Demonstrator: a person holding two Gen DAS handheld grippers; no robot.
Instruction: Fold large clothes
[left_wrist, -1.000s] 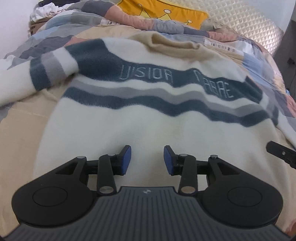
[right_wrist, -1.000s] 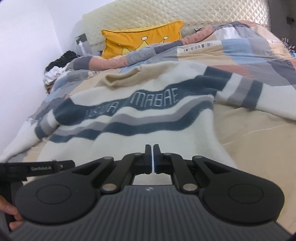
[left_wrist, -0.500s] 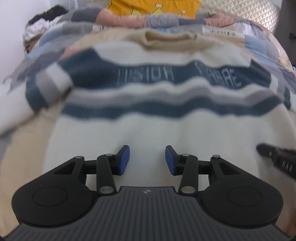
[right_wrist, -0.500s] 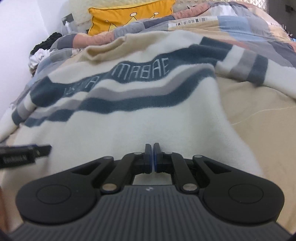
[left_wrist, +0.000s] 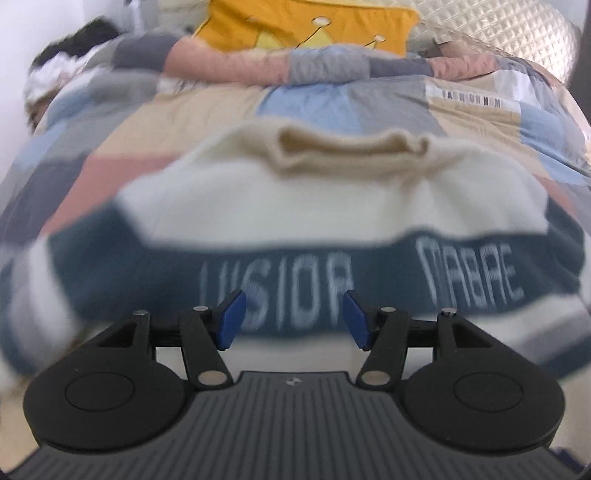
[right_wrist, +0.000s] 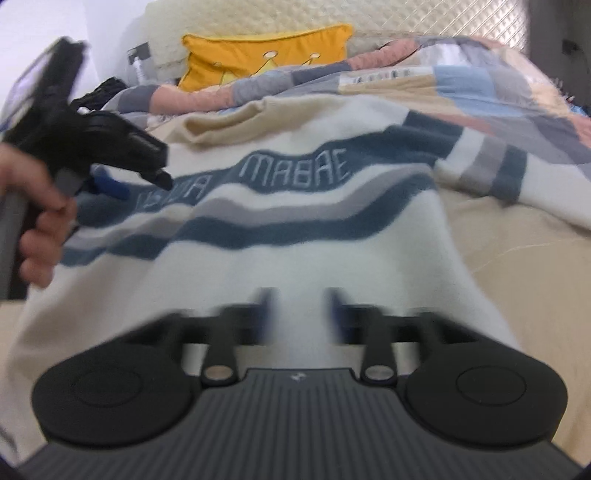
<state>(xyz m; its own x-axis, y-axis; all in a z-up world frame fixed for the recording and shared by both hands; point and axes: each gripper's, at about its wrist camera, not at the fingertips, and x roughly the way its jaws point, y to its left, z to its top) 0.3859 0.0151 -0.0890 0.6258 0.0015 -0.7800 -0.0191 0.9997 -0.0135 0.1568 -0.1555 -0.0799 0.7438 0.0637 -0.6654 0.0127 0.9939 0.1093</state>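
Note:
A cream sweater (left_wrist: 332, 206) with navy and grey wavy stripes, pale lettering and a beige collar (left_wrist: 351, 147) lies spread face up on the bed. My left gripper (left_wrist: 293, 319) hovers over the navy lettered band; its jaws are opening and nothing is between the blue pads. The right wrist view shows the sweater (right_wrist: 295, 266) from its lower part, and a hand holding the left gripper (right_wrist: 136, 182) over the chest at the left. My right gripper (right_wrist: 297, 314) is blurred above the plain cream body, jaws opening, nothing between them.
The sweater's striped sleeve (right_wrist: 498, 170) stretches out to the right. A patchwork quilt (left_wrist: 332, 103) covers the bed. A yellow crown pillow (left_wrist: 310, 22) leans on the quilted headboard (left_wrist: 498, 33). A heap of clothes (left_wrist: 55, 70) sits at the far left.
The left gripper has travelled from the lower body up to the lettered band and its jaws have spread wider. The right gripper's jaws, shut before, have come apart.

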